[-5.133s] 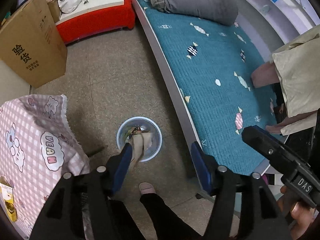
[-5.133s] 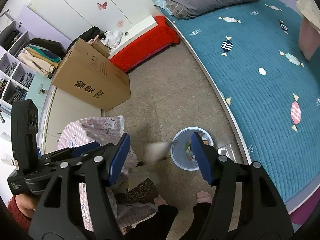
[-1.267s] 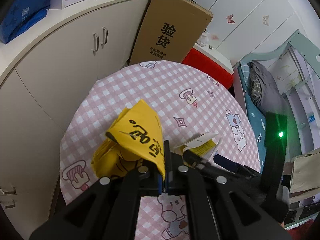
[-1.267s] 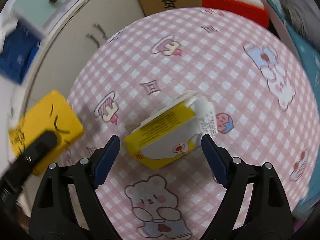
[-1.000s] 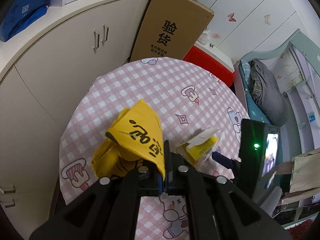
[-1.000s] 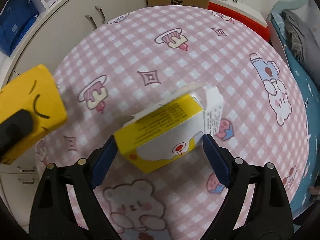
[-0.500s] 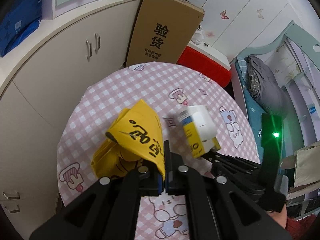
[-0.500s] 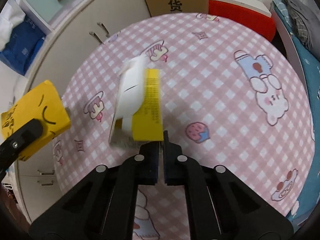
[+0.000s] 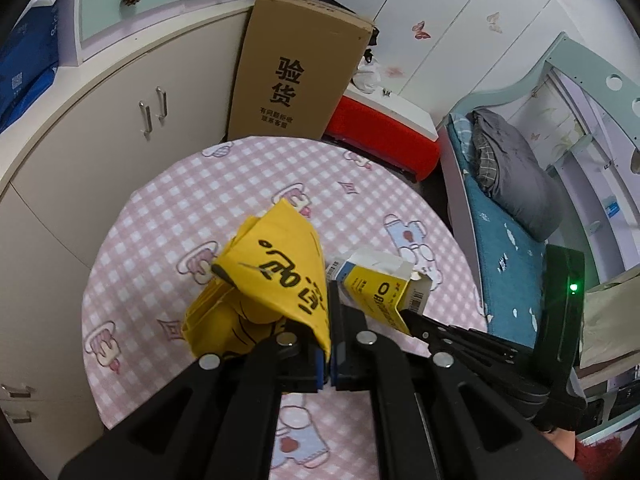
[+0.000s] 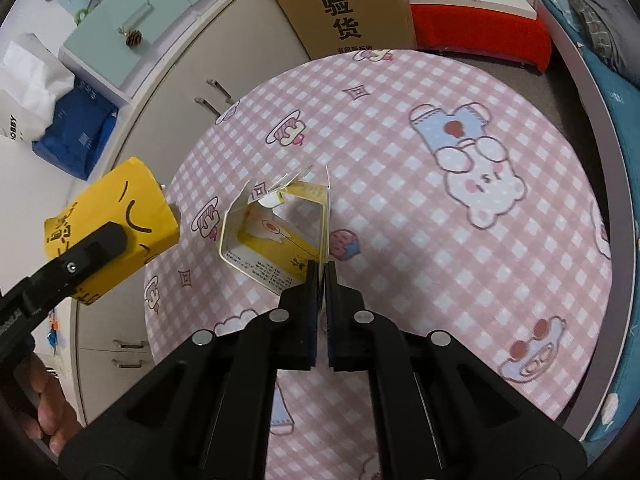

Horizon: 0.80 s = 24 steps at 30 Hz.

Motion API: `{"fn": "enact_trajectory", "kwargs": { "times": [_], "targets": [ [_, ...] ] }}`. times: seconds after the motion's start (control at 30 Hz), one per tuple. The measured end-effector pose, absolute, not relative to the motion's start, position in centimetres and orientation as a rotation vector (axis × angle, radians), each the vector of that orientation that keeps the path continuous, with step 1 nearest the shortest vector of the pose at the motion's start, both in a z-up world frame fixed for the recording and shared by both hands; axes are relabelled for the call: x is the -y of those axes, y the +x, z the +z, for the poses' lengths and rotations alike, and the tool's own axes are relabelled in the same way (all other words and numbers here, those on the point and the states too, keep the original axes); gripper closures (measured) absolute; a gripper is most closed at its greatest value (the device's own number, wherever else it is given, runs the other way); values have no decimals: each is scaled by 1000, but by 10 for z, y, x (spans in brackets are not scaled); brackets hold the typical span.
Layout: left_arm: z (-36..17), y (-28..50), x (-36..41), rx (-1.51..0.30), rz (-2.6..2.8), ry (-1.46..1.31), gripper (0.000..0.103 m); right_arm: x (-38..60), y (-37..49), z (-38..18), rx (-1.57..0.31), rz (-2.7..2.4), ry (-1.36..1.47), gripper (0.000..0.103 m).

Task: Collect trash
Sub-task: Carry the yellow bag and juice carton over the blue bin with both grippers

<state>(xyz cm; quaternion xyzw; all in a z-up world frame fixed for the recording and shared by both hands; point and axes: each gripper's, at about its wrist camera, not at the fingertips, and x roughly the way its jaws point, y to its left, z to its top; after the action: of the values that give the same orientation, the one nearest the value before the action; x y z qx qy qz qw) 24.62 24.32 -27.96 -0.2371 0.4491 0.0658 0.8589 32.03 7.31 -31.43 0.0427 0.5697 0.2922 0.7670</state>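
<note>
Trash is held in both grippers above the round bench with its pink checked cloth. A yellow packet with black lettering is pinched by one edge between the fingers of the left gripper, which are pressed together on it; the packet stands up and to the left of the fingertips, clear of the cloth. A yellow-and-white carton, torn open at its top, is clamped by one thin side wall between the fingers of the right gripper, drawn tight with only that wall between them. The carton's body hangs left of those fingers. Seen from the left wrist, the carton sits just right of the packet.
</note>
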Motion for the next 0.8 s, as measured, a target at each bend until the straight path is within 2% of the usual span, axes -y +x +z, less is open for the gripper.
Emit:
{"fn": "enact_trajectory", "kwargs": {
  "times": [0.47, 0.8],
  "targets": [
    [-266, 264, -167, -936, 138, -486, 101, 25, 328, -299, -1200, 651, 202, 100],
    [-260, 311, -38, -948, 40, -457, 101, 167, 358, -293, -1174, 561, 250, 100]
  ]
}}
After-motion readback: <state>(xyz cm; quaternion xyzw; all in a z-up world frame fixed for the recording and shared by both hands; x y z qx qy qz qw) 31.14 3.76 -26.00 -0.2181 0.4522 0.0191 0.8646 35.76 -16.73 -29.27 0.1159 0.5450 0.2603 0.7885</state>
